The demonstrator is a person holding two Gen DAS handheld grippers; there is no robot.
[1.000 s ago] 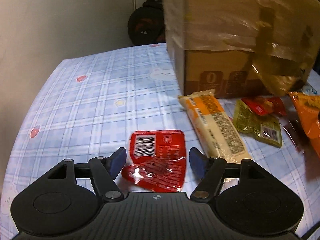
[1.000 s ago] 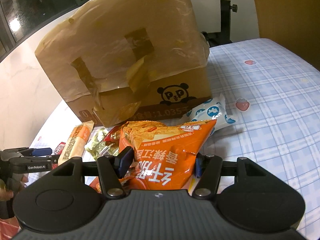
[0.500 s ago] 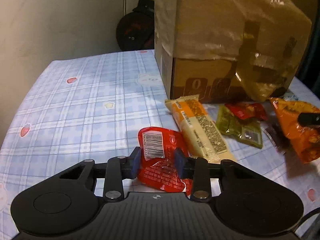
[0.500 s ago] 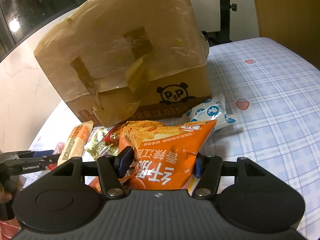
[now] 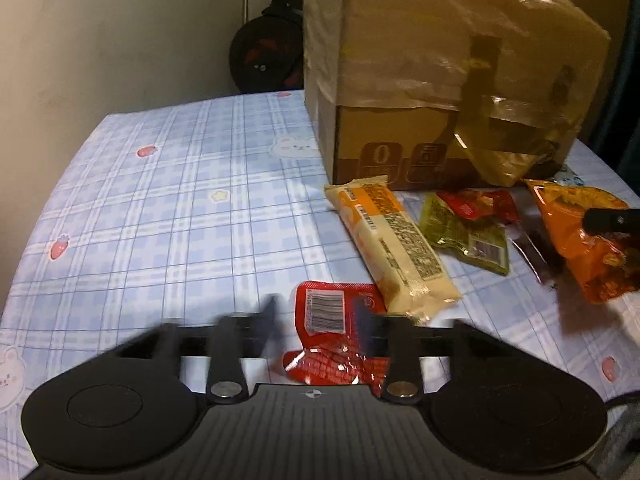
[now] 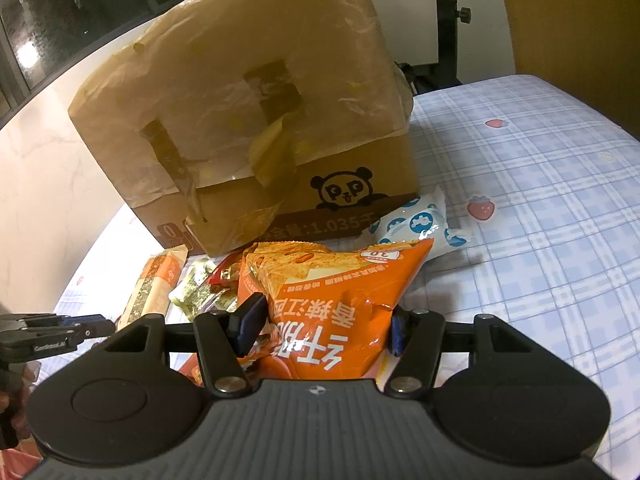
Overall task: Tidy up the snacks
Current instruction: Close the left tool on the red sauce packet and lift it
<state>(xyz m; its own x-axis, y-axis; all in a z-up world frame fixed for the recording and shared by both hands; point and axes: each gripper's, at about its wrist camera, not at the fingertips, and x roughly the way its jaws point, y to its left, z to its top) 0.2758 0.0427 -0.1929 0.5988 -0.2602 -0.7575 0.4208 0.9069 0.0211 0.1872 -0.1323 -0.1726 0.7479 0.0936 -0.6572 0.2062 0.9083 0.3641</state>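
Note:
A red snack packet lies on the checked cloth between the fingers of my left gripper. Those jaws are opening and blurred; the left finger stands clear of the packet. My right gripper is shut on an orange chip bag, with both blue pads pressing its sides. That bag also shows at the right edge of the left wrist view. A long yellow pack, a green packet and a small red packet lie side by side.
A tall cardboard box covered in plastic film stands behind the snacks. A white and blue packet leans at its right corner. The blue checked cloth stretches out to the left. A black wheeled frame stands beyond the table.
The left jaws closed in around the red packet half a second ago and have now spread apart again. The right gripper and its orange bag have not moved.

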